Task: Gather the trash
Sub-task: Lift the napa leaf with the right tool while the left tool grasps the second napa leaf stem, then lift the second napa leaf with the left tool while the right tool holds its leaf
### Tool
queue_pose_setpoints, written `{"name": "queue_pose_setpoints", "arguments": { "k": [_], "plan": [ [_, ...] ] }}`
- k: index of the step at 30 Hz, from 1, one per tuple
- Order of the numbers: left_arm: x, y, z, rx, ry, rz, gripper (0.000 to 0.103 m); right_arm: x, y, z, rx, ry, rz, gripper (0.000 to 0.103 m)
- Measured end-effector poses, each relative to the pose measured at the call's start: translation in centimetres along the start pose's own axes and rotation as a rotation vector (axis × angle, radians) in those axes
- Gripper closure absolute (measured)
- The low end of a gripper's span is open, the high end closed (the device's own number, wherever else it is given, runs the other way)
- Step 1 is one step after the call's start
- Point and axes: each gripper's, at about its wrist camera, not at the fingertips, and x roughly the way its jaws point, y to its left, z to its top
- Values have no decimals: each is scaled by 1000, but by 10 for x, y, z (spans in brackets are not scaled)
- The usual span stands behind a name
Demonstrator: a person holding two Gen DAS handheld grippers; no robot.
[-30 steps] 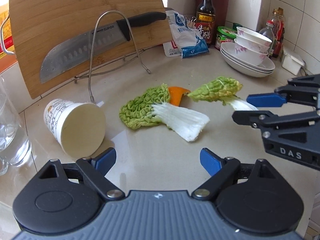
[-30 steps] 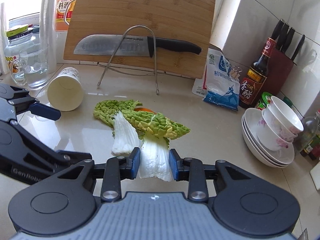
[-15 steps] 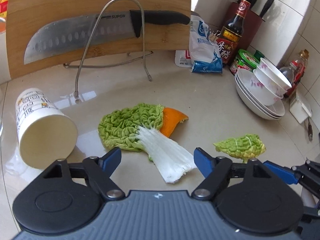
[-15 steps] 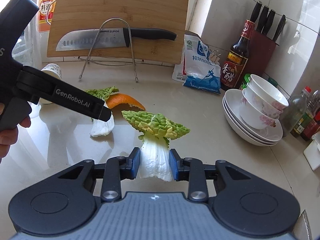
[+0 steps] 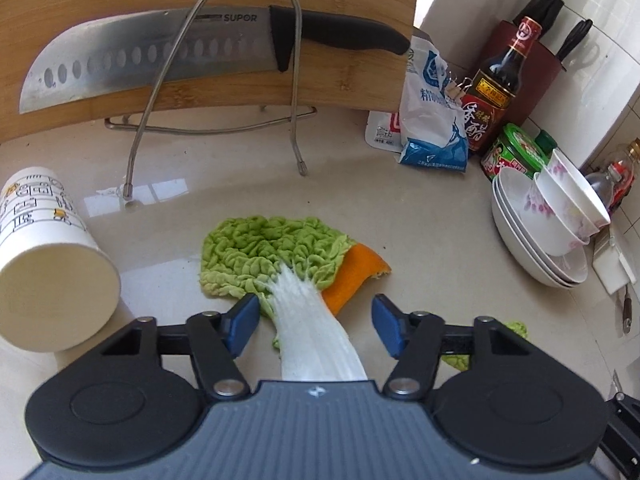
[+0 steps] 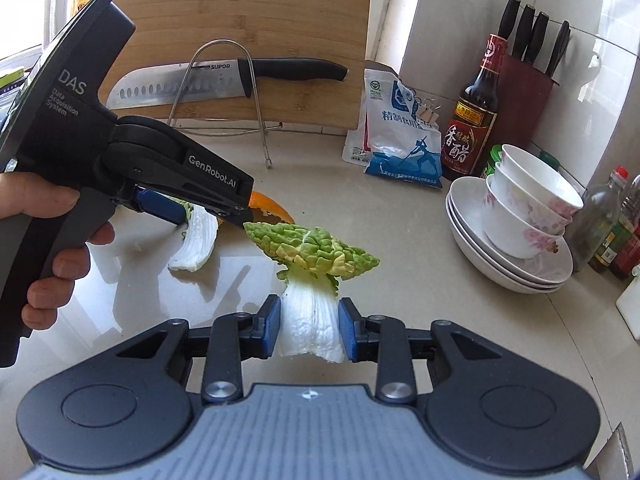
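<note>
A cabbage leaf (image 5: pixel 276 256) with a white stalk lies on the counter, partly over an orange peel (image 5: pixel 356 276). My left gripper (image 5: pixel 314 322) is open, its blue pads on either side of the white stalk, apart from it. In the right wrist view the left gripper (image 6: pixel 192 206) hovers over that leaf (image 6: pixel 196 240) and the peel (image 6: pixel 268 208). My right gripper (image 6: pixel 308 326) is shut on the stalk of a second cabbage leaf (image 6: pixel 316 250), held above the counter. A paper cup (image 5: pixel 48 264) lies on its side at the left.
A cutting board (image 5: pixel 200 40) with a knife (image 5: pixel 160 56) leans in a wire rack (image 5: pixel 296 92) at the back. A salt bag (image 5: pixel 432 120), a vinegar bottle (image 5: pixel 496 92), a green jar (image 5: pixel 516 152), a knife block and stacked bowls (image 5: pixel 552 224) stand at the right.
My left gripper has moved forward and down over the lying leaf, its pads now straddling the stalk. My right gripper has kept its leaf and drawn back to the right.
</note>
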Motion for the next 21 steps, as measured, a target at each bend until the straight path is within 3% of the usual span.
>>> {"name": "queue_pose_setpoints", "arguments": {
  "k": [1, 9, 10, 11, 21],
  "plan": [
    [0, -1, 0, 16, -3, 6, 57, 0, -1, 0, 0, 0, -1, 67],
    [-14, 2, -3, 61, -28, -26, 74, 1, -4, -2, 8, 3, -7, 67],
    [-17, 1, -4, 76, -34, -43, 83, 0, -4, -2, 8, 1, -7, 67],
    [-19, 0, -4, 90, -34, -51, 85, 0, -5, -2, 8, 1, -7, 67],
    [-38, 11, -3, 172, -46, -5, 86, -6, -3, -4, 7, -3, -20, 67]
  ]
}}
